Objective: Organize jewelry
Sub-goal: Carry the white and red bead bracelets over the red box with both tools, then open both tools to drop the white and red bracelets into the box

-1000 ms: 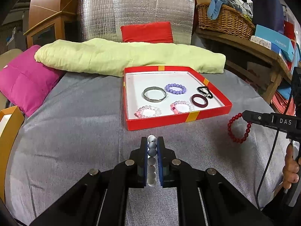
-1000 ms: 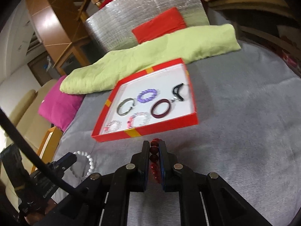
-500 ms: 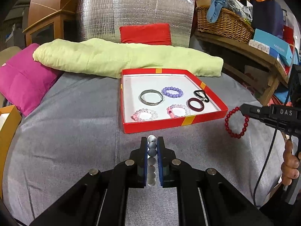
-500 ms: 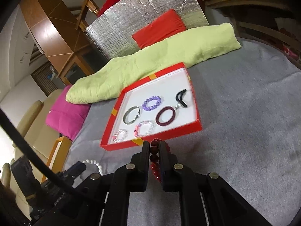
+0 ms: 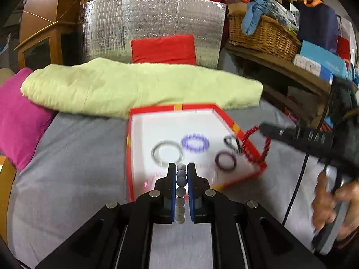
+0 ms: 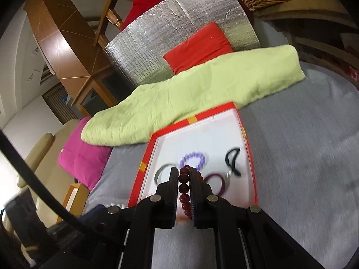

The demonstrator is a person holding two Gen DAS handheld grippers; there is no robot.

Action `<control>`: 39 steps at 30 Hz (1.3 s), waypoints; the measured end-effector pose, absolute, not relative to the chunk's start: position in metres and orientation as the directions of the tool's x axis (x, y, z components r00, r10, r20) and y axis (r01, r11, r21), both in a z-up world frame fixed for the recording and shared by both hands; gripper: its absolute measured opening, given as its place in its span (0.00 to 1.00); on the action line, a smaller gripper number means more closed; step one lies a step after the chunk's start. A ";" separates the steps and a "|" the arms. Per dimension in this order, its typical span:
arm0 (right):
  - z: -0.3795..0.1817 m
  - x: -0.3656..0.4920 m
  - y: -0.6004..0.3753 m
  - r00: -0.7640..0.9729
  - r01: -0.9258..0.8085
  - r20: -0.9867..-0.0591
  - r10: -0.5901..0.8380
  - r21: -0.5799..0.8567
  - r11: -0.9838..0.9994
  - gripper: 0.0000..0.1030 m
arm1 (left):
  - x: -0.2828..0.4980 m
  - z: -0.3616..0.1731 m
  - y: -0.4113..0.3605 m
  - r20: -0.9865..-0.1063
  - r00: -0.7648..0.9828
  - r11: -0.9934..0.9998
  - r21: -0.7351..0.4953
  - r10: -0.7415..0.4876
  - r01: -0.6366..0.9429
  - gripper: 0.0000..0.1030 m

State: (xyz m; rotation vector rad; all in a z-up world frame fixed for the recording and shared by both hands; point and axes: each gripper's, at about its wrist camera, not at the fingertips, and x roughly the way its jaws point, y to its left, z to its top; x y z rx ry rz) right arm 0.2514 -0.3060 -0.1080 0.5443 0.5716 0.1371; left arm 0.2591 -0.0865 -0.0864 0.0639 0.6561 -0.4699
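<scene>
A red box with a white floor lies on the grey cloth and holds several bracelets, among them a purple bead one, a metal bangle and a dark red ring. My left gripper is shut on a white and grey bead bracelet over the box's near edge. My right gripper is shut on a red bead bracelet, which hangs over the box's right rim in the left wrist view. The box also shows in the right wrist view.
A green folded blanket lies behind the box, a pink cushion at the left. A red cushion leans on a silver foil panel. A wicker basket stands on a wooden shelf at the right.
Both grippers have moved forward to the box with their bracelets. The red bracelet has gone from beside the box to over its right rim. The view is blurred by motion.
</scene>
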 end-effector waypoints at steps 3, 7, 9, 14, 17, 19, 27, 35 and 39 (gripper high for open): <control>-0.109 0.273 -0.310 0.840 0.028 -0.472 0.266 0.528 0.849 0.10 | 0.289 -0.079 -0.095 -0.589 0.692 0.892 -0.120 -0.417 0.436 0.09; -0.107 0.301 -0.316 0.847 0.030 -0.465 0.256 0.524 0.851 0.10 | 0.327 -0.078 -0.104 -0.587 0.698 0.897 -0.124 -0.411 0.424 0.09; -0.106 0.315 -0.320 0.849 0.038 -0.466 0.250 0.524 0.851 0.10 | 0.350 -0.080 -0.109 -0.592 0.695 0.899 -0.126 -0.408 0.420 0.09; -0.109 0.351 -0.327 0.843 0.055 -0.481 0.242 0.524 0.850 0.10 | 0.393 -0.091 -0.118 -0.610 0.678 0.898 -0.137 -0.409 0.419 0.09; -0.113 0.370 -0.331 0.836 0.068 -0.489 0.248 0.541 0.838 0.10 | 0.409 -0.099 -0.122 -0.623 0.663 0.893 -0.142 -0.416 0.428 0.09; -0.114 0.378 -0.331 0.835 0.068 -0.491 0.249 0.542 0.838 0.10 | 0.416 -0.101 -0.123 -0.626 0.660 0.893 -0.139 -0.415 0.429 0.09; -0.135 0.408 -0.329 0.808 0.105 -0.528 0.260 0.563 0.819 0.10 | 0.424 -0.114 -0.114 -0.671 0.633 0.906 -0.147 -0.386 0.397 0.09; -0.148 0.399 -0.335 0.781 0.197 -0.597 0.183 0.513 0.836 0.31 | 0.380 -0.113 -0.109 -0.686 0.665 0.933 -0.055 -0.294 0.356 0.63; -0.129 0.373 -0.338 0.818 0.205 -0.561 0.123 0.485 0.850 0.57 | 0.358 -0.106 -0.103 -0.682 0.676 0.940 -0.049 -0.279 0.339 0.64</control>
